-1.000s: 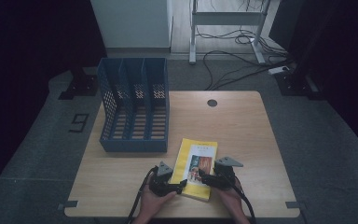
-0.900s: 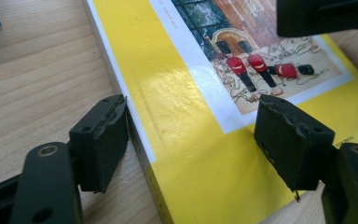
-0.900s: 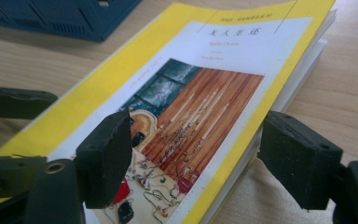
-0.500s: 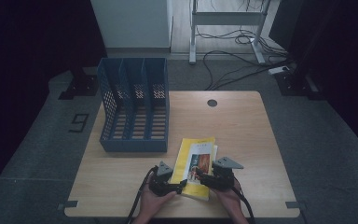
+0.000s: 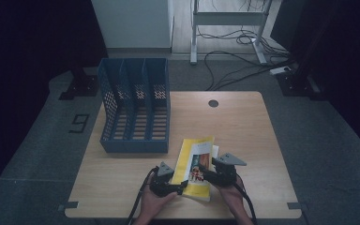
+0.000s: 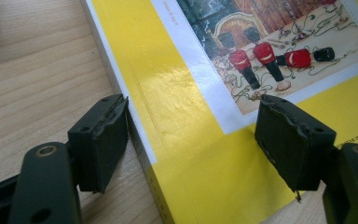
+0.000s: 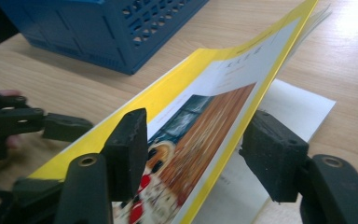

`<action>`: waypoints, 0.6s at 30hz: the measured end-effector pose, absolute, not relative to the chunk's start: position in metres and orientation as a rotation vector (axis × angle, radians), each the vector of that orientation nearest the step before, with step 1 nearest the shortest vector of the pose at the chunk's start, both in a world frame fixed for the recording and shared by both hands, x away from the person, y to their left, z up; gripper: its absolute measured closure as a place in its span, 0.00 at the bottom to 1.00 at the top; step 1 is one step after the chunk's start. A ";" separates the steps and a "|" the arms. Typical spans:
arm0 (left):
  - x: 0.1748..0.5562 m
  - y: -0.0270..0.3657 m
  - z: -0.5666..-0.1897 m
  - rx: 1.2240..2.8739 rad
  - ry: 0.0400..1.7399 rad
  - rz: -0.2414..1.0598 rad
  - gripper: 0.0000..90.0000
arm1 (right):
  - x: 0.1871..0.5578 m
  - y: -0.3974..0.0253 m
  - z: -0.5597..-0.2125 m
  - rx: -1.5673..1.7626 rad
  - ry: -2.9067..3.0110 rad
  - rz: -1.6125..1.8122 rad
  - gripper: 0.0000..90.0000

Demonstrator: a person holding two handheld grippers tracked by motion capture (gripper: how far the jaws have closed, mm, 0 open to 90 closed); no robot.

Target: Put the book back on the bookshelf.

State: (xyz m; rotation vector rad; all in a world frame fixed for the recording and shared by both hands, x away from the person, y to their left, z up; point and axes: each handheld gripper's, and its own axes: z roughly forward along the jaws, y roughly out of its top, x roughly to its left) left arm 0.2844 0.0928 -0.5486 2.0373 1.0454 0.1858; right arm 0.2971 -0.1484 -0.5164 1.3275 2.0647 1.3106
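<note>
A yellow book with a picture on its cover lies near the table's front edge. In the left gripper view, my left gripper is open astride the book's spine side: one jaw rests on the wood beside the spine, the other hangs over the cover. My right gripper is open too, and the raised free edge of the book's cover passes between its jaws. A white page shows under the lifted cover. In the high view the left gripper and right gripper flank the book's near end.
A blue three-slot file rack stands at the table's back left, just beyond the book, and its wall is close in the right gripper view. A round cable hole sits near the far edge. Bare wooden table lies to the right.
The right gripper has edged slightly left onto the book's near right part. The left gripper and the book have hardly moved.
</note>
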 end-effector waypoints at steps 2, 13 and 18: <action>0.285 0.093 -0.549 2.038 1.044 0.185 0.28 | 0.302 -0.149 -0.518 1.341 2.064 1.301 0.48; 0.285 0.093 -0.549 2.040 1.040 0.184 0.28 | 0.321 -0.148 -0.536 1.416 2.114 1.285 0.51; 0.285 0.093 -0.549 2.041 1.039 0.183 0.28 | 0.324 -0.153 -0.542 1.445 2.122 1.290 0.51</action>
